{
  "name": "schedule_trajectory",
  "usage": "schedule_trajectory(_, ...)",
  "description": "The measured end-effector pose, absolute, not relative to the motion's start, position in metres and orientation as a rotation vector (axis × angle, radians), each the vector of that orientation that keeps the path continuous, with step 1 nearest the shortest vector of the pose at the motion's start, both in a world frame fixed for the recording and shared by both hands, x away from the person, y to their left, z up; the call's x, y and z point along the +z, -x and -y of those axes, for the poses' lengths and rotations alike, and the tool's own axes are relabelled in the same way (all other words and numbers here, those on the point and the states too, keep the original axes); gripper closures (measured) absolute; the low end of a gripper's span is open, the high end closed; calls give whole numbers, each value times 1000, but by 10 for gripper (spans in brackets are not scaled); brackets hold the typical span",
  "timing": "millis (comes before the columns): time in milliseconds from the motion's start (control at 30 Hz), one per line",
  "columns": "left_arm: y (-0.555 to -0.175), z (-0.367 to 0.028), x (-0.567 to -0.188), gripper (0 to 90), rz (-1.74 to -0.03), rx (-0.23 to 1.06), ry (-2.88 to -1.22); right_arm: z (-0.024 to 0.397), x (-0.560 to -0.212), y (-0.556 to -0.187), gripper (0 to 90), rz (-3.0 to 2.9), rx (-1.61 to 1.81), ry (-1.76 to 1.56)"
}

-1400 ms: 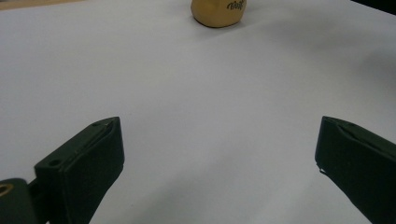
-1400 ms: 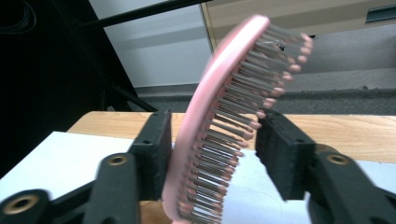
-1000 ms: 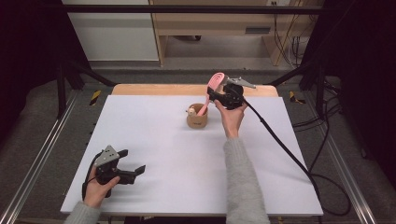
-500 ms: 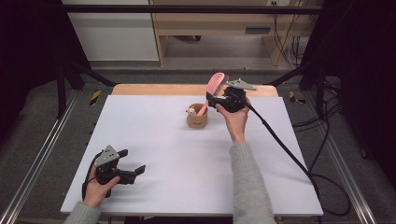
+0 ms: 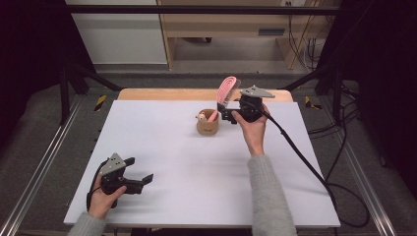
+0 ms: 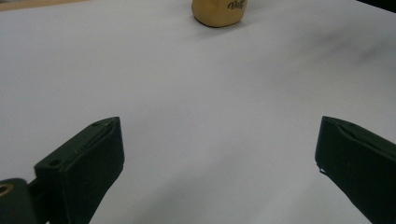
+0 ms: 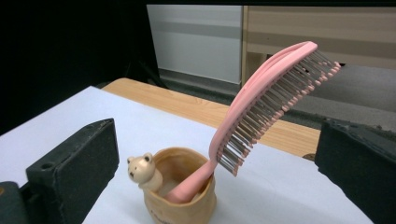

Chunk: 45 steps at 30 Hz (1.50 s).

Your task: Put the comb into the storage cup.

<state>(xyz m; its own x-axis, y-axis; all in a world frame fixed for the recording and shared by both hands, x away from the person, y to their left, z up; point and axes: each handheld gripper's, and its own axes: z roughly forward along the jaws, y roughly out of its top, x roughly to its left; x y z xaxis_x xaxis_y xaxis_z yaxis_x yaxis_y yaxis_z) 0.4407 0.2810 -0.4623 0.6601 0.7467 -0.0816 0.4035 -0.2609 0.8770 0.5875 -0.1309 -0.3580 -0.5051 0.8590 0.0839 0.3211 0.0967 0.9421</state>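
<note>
Your right hand-held gripper (image 7: 215,154), jaws just opened wide, frees the pink hairbrush (image 7: 261,107) standing handle-down in the cup (image 7: 182,205), head tilted up-right; left hand-held gripper (image 6: 215,158) open.

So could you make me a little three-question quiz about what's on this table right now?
1. True or false: the pink hairbrush stands handle-down in the tan cup.
2. What little figure sits on the cup's rim? A) a bear B) a duck C) a cat
3. Fill in: the right gripper is ____ , with nothing pressed between its jaws.

Key: 1 true; 2 A, the bear figure; 3 open. Its jaws have just been opening, and the hairbrush leans free in the cup. The left gripper rests open at the near left of the white table.
</note>
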Motion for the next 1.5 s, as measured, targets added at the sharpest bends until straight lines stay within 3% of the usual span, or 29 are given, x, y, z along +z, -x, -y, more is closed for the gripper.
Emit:
schedule_trajectory(967, -441, -280, -463, 14, -903, 439, -1890, 157, -360, -521, 3, -1950, 1482, -987)
schedule_trajectory(1500, -441, -280, -463, 14, -899, 435, -1892, 165, -384, -495, 12, -2010, 1501, -956)
